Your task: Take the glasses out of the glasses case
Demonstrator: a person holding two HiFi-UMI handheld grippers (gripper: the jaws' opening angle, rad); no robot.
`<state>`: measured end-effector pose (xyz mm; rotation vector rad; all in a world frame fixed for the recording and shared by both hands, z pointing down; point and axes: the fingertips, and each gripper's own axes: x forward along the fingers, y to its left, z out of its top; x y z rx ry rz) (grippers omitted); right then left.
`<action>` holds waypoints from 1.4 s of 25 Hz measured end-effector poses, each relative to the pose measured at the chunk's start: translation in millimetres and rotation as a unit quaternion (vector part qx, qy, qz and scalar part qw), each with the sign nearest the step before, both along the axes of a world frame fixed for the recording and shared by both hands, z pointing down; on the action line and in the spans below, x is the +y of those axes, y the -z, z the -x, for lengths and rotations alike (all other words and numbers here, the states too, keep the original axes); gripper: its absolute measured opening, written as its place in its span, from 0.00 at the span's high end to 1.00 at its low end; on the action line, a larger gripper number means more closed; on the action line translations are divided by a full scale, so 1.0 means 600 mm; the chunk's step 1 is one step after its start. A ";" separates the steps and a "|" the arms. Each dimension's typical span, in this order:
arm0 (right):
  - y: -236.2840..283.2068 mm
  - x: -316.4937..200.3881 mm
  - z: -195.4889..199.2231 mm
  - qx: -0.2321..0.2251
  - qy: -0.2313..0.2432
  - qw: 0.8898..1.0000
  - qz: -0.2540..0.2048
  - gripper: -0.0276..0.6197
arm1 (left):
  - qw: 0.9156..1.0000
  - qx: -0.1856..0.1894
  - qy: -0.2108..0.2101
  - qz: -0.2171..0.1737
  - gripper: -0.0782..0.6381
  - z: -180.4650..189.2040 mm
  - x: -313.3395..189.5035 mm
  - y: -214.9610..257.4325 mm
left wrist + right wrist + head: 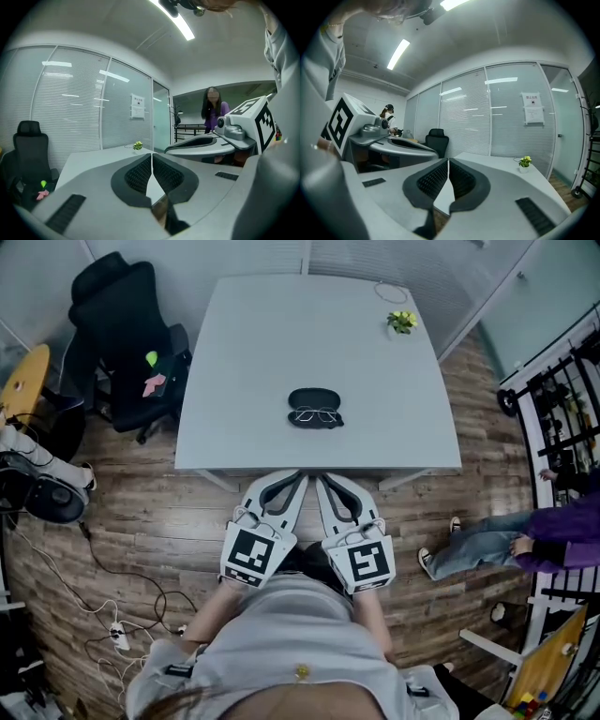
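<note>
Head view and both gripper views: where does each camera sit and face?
Head view: on the person's head, looking steeply down at the table and glasses case; shows the torso, left claw and right claw, both shut.
Left gripper view: rides the left claw, looks along it across the table; right claw at its right.
Right gripper view: rides the right claw, looks the same way; left claw at its left.
Shared: all three show the potted plant.

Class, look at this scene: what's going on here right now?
A person stands at the near edge of the table, holding two grippers. The left gripper and right gripper are both shut and empty, held short of the table. The glasses lie in the open glasses case, untouched.
</note>
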<state>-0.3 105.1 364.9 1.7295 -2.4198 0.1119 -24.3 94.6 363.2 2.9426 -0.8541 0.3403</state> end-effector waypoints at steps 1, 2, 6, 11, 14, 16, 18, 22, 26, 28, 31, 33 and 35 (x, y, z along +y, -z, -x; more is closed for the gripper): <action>-0.001 -0.004 0.002 0.000 0.000 1.000 0.002 0.93 | 1.000 0.002 0.001 0.001 0.85 0.001 -0.004 0.001; -0.001 -0.007 0.003 0.001 0.001 1.000 0.004 0.93 | 1.000 0.005 0.002 0.003 0.85 0.002 -0.008 0.002; -0.003 -0.025 0.003 0.001 0.000 1.000 0.006 0.93 | 1.000 0.011 0.009 0.007 0.85 0.008 -0.028 0.003; -0.011 -0.058 -0.016 0.001 0.003 1.000 0.012 0.93 | 1.000 0.013 0.017 0.014 0.85 -0.002 -0.058 -0.006; -0.013 -0.090 -0.028 0.002 0.009 1.000 0.010 0.93 | 1.000 0.014 0.020 0.015 0.85 -0.014 -0.085 -0.008; -0.013 -0.115 -0.034 0.002 0.014 1.000 0.010 0.93 | 1.000 0.013 0.020 0.014 0.85 -0.024 -0.107 -0.007; -0.010 -0.142 -0.041 0.003 0.019 1.000 0.007 0.93 | 1.000 0.012 0.020 0.013 0.85 -0.035 -0.130 -0.006; -0.012 -0.192 -0.056 0.005 0.030 0.999 0.010 0.93 | 1.000 0.009 0.024 0.011 0.85 -0.055 -0.179 -0.003; -0.018 -0.236 -0.072 0.006 0.041 0.999 0.016 0.93 | 0.999 0.009 0.033 0.014 0.85 -0.072 -0.224 -0.004; -0.024 -0.254 -0.082 0.012 0.047 0.999 0.021 0.93 | 0.999 0.008 0.038 0.016 0.85 -0.079 -0.242 -0.007; -0.039 -0.279 -0.094 0.030 0.057 0.997 0.030 0.93 | 0.999 0.003 0.046 0.020 0.85 -0.088 -0.266 -0.014; -0.049 -0.293 -0.100 0.040 0.064 0.996 0.037 0.93 | 0.999 0.000 0.049 0.024 0.85 -0.093 -0.279 -0.020; -0.060 -0.304 -0.106 0.048 0.071 0.995 0.046 0.93 | 0.998 -0.003 0.051 0.030 0.85 -0.098 -0.289 -0.027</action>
